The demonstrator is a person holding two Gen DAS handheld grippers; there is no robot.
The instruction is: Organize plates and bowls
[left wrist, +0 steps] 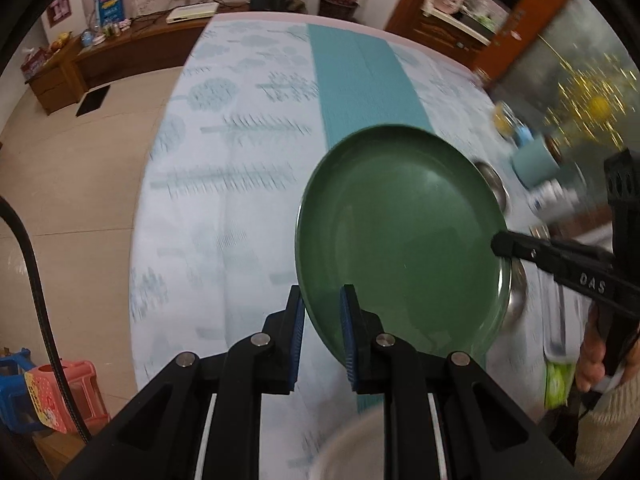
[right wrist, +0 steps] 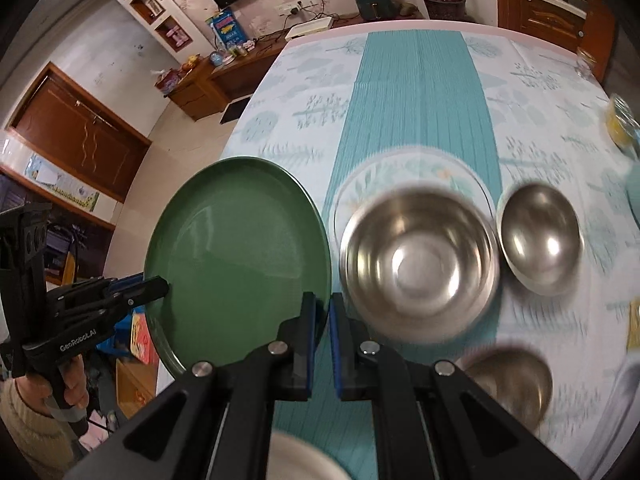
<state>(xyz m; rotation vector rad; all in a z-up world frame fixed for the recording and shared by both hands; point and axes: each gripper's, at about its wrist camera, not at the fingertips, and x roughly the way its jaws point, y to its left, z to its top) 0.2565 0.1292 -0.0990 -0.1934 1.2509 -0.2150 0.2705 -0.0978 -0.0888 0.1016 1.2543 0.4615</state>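
A green plate point(left wrist: 404, 240) hangs above the table, held at opposite rims by both grippers. My left gripper point(left wrist: 322, 320) is shut on its near-left rim; my right gripper point(left wrist: 500, 248) clamps its right rim. In the right wrist view the green plate point(right wrist: 240, 256) sits left of centre, my right gripper point(right wrist: 323, 316) is shut on its right rim and the left gripper point(right wrist: 160, 284) grips its left rim. A large steel bowl point(right wrist: 418, 264) sits on a floral plate point(right wrist: 400, 176). Two smaller steel bowls point(right wrist: 540, 240) point(right wrist: 512, 384) stand to the right.
The table has a tree-print cloth point(left wrist: 224, 184) with a teal runner point(right wrist: 416, 92). A white dish rim point(right wrist: 304, 460) lies at the near edge. A teal cup point(left wrist: 536, 164) and jars stand at the right. Plastic stools point(left wrist: 60, 392) stand on the floor at left.
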